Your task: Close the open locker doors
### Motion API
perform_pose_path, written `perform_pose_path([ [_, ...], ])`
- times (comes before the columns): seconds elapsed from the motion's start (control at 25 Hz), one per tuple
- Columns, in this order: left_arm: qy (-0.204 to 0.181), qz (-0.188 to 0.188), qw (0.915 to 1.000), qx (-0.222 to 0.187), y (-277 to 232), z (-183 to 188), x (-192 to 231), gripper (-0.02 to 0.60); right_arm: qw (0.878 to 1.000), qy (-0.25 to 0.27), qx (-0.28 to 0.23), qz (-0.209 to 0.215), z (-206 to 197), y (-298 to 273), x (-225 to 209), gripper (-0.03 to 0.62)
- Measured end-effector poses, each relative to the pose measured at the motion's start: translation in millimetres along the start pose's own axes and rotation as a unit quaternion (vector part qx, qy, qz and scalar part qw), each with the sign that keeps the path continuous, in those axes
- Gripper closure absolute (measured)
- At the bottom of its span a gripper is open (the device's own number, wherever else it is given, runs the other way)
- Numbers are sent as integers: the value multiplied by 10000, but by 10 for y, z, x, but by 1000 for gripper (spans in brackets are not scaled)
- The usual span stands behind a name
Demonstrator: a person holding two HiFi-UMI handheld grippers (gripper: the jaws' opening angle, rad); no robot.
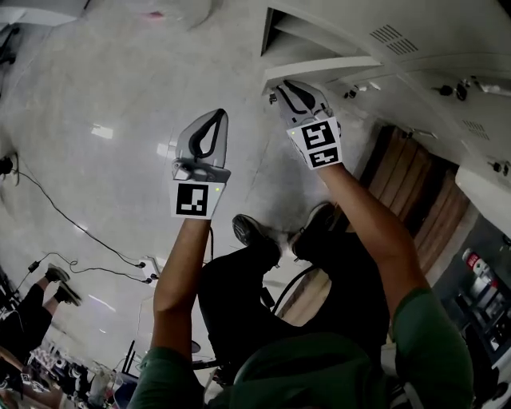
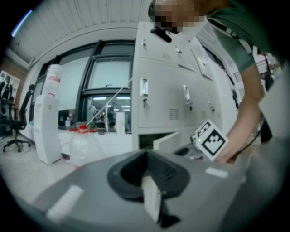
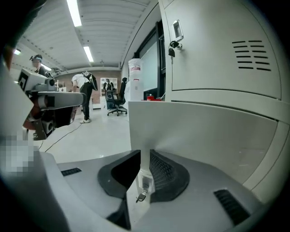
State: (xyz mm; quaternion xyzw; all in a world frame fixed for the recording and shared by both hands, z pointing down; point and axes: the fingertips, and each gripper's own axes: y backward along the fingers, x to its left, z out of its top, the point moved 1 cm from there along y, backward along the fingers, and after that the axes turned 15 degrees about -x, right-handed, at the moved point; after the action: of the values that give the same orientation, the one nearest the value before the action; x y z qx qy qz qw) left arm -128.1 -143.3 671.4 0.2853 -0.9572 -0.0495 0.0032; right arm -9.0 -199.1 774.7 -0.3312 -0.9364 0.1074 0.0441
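Left tool [image 1: 215,118]: jaws resting together, gripping nothing, hovering over floor [image 1: 96,96], well apart from locker bank [image 3: 217,90].

Step, as we are judging it: closing open locker door [image 3: 136,127] in bottom row.

Right tool [image 3: 144,158]: clamping door's free edge. Door is standing edge-on between jaws, with lock and key [image 3: 141,197] sitting deep between them.

Next, we are expecting: pushing door toward its frame until flush, then letting go.

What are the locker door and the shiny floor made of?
Locker door: probably painted sheet metal, pale grey and smooth; it is a thin, flat panel. Floor: maybe polished tile or stone, glossy; it mirrors the ceiling lights.
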Motion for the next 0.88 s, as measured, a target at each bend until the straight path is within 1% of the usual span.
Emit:
perform_pose_path([
  [0.24,16,218,9997,47,65,-5,137,580,9994,-66,-32,-326,75,-287,-282,533],
  [0.44,20,264,9996,66,90,25,132,580,9985,-105,-24,-544,154,-488,-491,533],
  [0.72,-61,298,9995,84,111,182,171,580,9968,-84,99,-783,215,-640,-777,534],
  [0.8,-162,265,9993,195,132,191,181,580,9964,-93,109,-831,238,-679,-862,534],
  [0.88,-261,230,9981,506,206,175,174,580,9961,-139,179,-852,228,-699,-921,534],
])
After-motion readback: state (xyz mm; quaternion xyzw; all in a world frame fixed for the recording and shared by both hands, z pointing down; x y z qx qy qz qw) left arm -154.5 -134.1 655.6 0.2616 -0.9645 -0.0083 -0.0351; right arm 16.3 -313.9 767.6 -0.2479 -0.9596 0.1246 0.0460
